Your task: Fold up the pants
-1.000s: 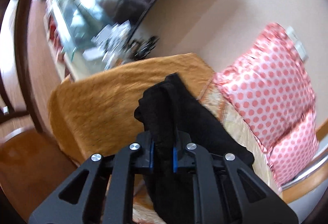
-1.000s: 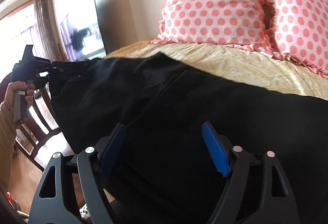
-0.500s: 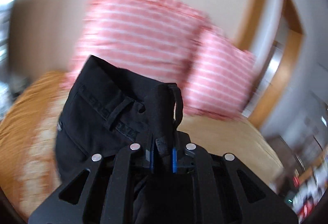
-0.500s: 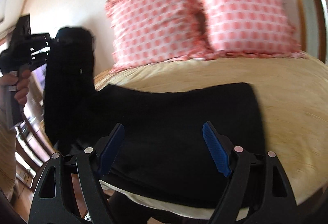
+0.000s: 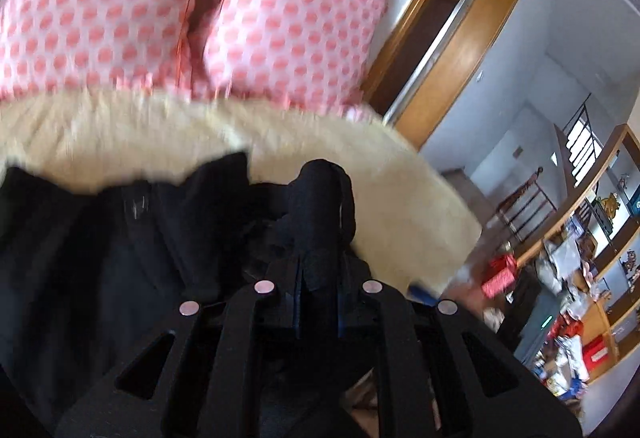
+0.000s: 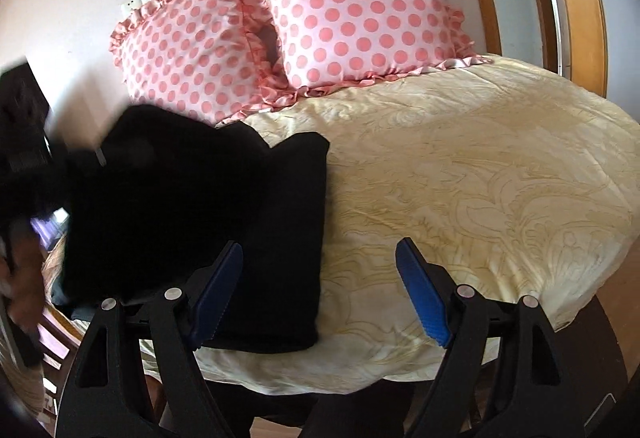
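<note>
Now the black fabric pants lie doubled over at the near left of the cream patterned bedspread, waistband end carried across within the last second by the clamped left gripper; right gripper gapes empty; fold likely near done.

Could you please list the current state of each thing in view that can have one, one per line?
Black pants: folded over on the bedspread, top layer not yet laid flat.
Left tool: shut on a bunch of the pants' fabric.
Right tool: open, empty, above the near edge of the bed.
Yellow bedspread: spread out, lightly wrinkled.
Two polka-dot pillows: propped upright, side by side.
</note>
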`<action>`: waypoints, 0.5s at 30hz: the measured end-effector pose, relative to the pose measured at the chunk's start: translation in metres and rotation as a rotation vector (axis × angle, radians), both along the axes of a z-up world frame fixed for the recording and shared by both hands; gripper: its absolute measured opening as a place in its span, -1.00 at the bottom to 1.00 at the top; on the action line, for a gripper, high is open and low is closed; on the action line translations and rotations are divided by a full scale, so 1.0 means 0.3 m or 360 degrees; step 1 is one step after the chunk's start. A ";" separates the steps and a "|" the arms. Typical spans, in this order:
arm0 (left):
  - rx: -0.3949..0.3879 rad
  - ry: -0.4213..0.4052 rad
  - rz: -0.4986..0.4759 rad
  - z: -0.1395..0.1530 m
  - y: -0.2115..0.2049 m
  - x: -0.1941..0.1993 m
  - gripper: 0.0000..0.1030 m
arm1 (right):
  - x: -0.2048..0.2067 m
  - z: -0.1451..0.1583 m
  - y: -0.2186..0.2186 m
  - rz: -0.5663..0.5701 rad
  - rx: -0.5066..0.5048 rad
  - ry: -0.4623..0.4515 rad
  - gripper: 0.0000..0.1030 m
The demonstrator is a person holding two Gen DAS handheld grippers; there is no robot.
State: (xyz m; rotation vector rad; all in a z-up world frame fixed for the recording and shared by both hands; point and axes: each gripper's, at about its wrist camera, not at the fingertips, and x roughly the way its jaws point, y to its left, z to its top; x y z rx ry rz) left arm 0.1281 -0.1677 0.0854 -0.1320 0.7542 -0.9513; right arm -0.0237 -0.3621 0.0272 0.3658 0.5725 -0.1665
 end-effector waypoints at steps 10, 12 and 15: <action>0.0138 0.0046 -0.0223 -0.172 -0.183 -0.152 -0.76 | -0.062 -0.022 -0.084 -0.0213 -0.0078 0.0062 0.56; 0.0108 0.0046 -0.0210 -0.195 -0.172 -0.158 -0.73 | -0.079 -0.008 -0.113 -0.0259 -0.0095 0.0058 0.56; 0.0058 0.0028 -0.0268 -0.179 -0.150 -0.185 -0.18 | -0.086 0.040 -0.142 -0.0280 -0.0111 -0.0003 0.56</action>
